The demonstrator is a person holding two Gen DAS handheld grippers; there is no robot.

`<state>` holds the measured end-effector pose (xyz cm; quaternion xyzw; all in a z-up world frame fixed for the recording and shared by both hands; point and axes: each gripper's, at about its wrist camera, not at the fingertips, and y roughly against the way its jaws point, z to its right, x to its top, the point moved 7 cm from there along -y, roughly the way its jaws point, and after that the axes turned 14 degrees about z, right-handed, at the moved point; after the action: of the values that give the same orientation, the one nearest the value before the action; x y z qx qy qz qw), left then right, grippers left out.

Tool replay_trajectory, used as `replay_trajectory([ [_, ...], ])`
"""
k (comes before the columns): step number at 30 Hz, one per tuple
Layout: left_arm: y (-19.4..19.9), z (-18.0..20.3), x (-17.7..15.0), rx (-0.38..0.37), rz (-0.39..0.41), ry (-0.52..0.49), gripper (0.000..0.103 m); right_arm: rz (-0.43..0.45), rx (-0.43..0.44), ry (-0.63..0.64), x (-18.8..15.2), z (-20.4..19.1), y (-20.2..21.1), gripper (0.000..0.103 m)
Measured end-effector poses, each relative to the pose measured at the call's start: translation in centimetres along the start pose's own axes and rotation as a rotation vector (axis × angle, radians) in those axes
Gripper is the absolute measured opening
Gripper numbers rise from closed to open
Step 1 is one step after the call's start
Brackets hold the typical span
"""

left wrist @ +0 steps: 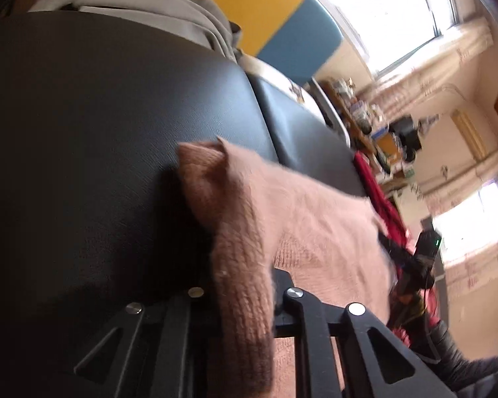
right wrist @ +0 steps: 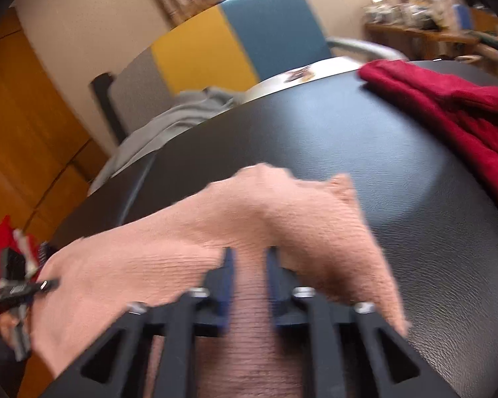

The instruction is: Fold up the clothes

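Observation:
A pink knit sweater [left wrist: 302, 219] hangs stretched between both grippers above a black leather table [left wrist: 83, 132]. My left gripper [left wrist: 245, 282] is shut on the sweater's ribbed edge, which drapes over its fingers. In the right wrist view my right gripper [right wrist: 249, 258] is shut on a fold of the pink sweater [right wrist: 215, 232], the cloth pinched between the blue finger pads [right wrist: 227, 275]. The left gripper [right wrist: 20, 292] shows at the left edge of the right wrist view, holding the sweater's other end. The black table [right wrist: 381, 165] lies beneath.
A red garment [right wrist: 448, 99] lies on the table's far right; it also shows in the left wrist view [left wrist: 381, 205]. A grey garment [right wrist: 169, 122] lies at the table's far left edge. A yellow and blue panel [right wrist: 235, 39] stands behind, and a cluttered shelf [right wrist: 425, 26].

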<state>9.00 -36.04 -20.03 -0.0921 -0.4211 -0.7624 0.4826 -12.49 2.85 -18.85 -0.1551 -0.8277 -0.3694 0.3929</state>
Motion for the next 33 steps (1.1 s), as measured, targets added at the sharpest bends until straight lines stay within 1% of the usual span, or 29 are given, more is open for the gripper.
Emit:
replay_trajectory([
  [1, 0.6, 0.1, 0.6, 0.013, 0.011, -0.011, 0.014, -0.034, 0.048, 0.021, 0.2, -0.8, 0.0, 0.058],
  [2, 1.2, 0.1, 1.1, 0.026, 0.018, -0.025, 0.014, -0.062, 0.074, 0.057, 0.4, -1.6, 0.0, 0.067],
  [6, 3.7, 0.4, 3.3, 0.079, 0.05, -0.051, 0.013, -0.168, 0.167, 0.295, 0.7, -5.3, 1.2, 0.067],
  [8, 4.9, 0.7, 4.4, 0.098, 0.061, -0.056, 0.013, -0.214, 0.21, 0.409, 0.7, -7.0, 1.9, 0.066],
  [11, 6.4, 1.9, 5.5, 0.114, 0.059, -0.072, 0.013, -0.295, 0.293, 0.534, -0.3, -9.1, 2.5, 0.064],
  [14, 7.8, 3.3, 6.2, 0.089, 0.061, -0.05, 0.013, -0.404, 0.284, 0.668, -2.4, -8.7, 1.8, 0.064],
  [16, 8.3, 4.7, 6.3, 0.048, 0.052, -0.017, 0.013, -0.489, 0.267, 0.731, -4.1, -7.8, 0.9, 0.064],
  [17, 8.5, 5.6, 6.2, 0.023, 0.045, 0.002, 0.013, -0.508, 0.269, 0.749, -4.9, -7.4, 0.5, 0.067],
  [20, 8.1, 9.0, 5.3, -0.072, 0.024, 0.088, 0.013, -0.474, 0.28, 0.698, -5.0, -6.9, -0.1, 0.073],
  [23, 6.8, 12.7, 4.0, -0.167, 0.018, 0.172, 0.013, -0.426, 0.289, 0.665, -5.0, -6.5, 0.0, 0.076],
  [25, 5.5, 15.1, 3.3, -0.217, 0.02, 0.223, 0.013, -0.399, 0.293, 0.648, -5.1, -6.1, 0.3, 0.076],
  [30, 1.5, 20.2, 2.1, -0.296, 0.022, 0.321, 0.013, -0.35, 0.313, 0.623, -5.2, -5.4, 0.7, 0.078],
  [33, -1.2, 23.2, 1.2, -0.297, 0.01, 0.337, 0.013, -0.322, 0.324, 0.601, -5.7, -5.6, 0.9, 0.08],
])
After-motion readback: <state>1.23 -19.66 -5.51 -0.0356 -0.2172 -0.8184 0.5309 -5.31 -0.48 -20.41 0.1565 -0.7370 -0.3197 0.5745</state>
